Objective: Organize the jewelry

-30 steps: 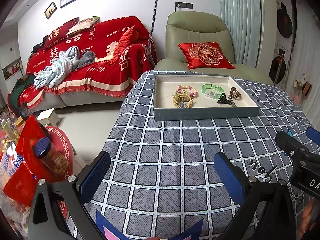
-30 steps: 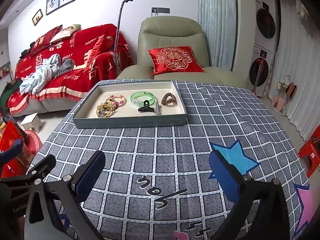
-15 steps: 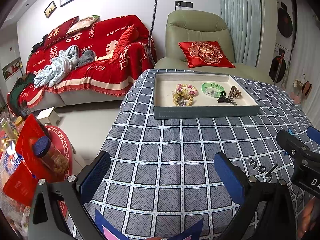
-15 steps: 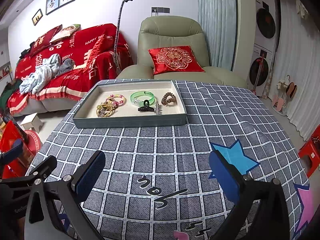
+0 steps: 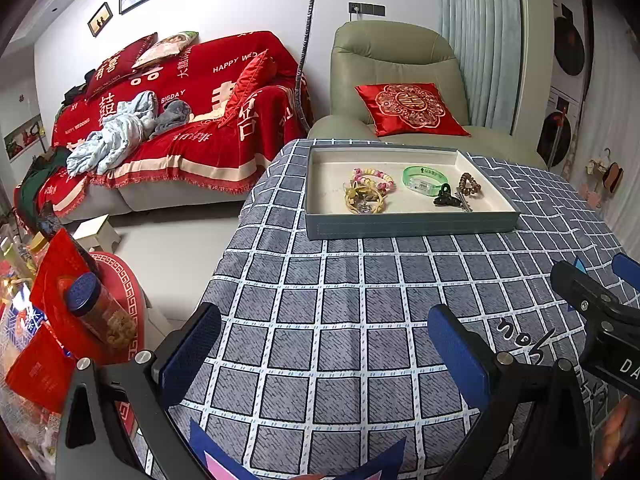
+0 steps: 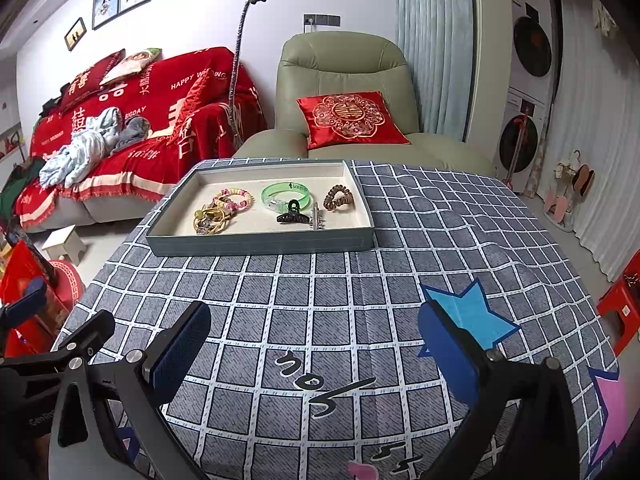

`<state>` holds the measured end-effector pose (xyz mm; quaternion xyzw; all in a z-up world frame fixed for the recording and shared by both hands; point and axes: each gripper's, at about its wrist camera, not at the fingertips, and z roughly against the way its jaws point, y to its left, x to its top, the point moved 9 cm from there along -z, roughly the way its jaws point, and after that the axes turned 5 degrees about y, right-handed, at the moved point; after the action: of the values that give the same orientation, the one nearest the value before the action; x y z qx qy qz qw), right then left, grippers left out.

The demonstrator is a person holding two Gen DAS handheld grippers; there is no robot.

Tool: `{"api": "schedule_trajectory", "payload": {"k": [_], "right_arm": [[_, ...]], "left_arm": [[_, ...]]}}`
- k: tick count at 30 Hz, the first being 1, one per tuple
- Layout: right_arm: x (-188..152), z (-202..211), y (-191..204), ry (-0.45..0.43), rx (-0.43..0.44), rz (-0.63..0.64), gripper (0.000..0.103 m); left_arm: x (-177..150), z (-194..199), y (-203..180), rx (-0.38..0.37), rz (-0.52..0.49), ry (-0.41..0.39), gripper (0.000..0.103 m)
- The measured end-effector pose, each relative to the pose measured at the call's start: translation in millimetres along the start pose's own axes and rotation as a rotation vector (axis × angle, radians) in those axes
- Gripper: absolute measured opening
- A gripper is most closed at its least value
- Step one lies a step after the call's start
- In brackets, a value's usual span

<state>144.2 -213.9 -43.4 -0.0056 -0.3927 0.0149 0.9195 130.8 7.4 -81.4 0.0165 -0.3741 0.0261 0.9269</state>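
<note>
Jewelry sits in the tray [image 6: 260, 236] on the desk [image 6: 320, 300]. Left claw [image 5: 324, 344] and right claw [image 6: 316, 340] are wide and hold nothing. The green bangle [image 6: 286, 196] looks light, stiff and slippery; pinch its rim.

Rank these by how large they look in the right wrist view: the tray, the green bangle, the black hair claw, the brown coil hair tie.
1. tray
2. green bangle
3. black hair claw
4. brown coil hair tie

The last two look nearly alike, so their order is unsure.
</note>
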Motion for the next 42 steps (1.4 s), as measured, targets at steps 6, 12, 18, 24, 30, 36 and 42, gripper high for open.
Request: {"api": "schedule_trajectory", "payload": {"k": [6,12,18,24,30,36,42], "right_arm": [[0.2,0.2,-0.2,-0.001,-0.001,0.000,0.103],[0.4,0.4,-0.4,0.000,0.000,-0.001,0.103],[0.6,-0.1,-0.7,0.000,0.000,-0.002,0.103],[1.0,-0.4,-0.8,0.001,0.000,0.002,0.103],[-1.3,1.3,3.2,0.002,0.001,0.001,0.103],[-0.9,1.3,3.1,0.002,0.000,0.001,0.103],[-0.9,1.2,2.8,0.002,0.002,0.000,0.103]], "left_arm": [[0.1,-0.6,-0.9,-0.001,0.000,0.001,0.103],[0.0,-0.6,-0.9,-0.001,-0.002,0.002,0.103],[0.1,-0.6,-0.9,0.000,-0.001,0.001,0.103],[0.9,-1.1,-1.6,-0.002,-0.001,0.003,0.103],[0.8,-1.8,-1.9,-0.002,-0.003,0.004,0.103],[0.3,-2.4,-2.6,-0.003,-0.004,0.005,0.103],[-0.2,-3.3,-4.0,-0.004,-0.006,0.008,0.103]]}}
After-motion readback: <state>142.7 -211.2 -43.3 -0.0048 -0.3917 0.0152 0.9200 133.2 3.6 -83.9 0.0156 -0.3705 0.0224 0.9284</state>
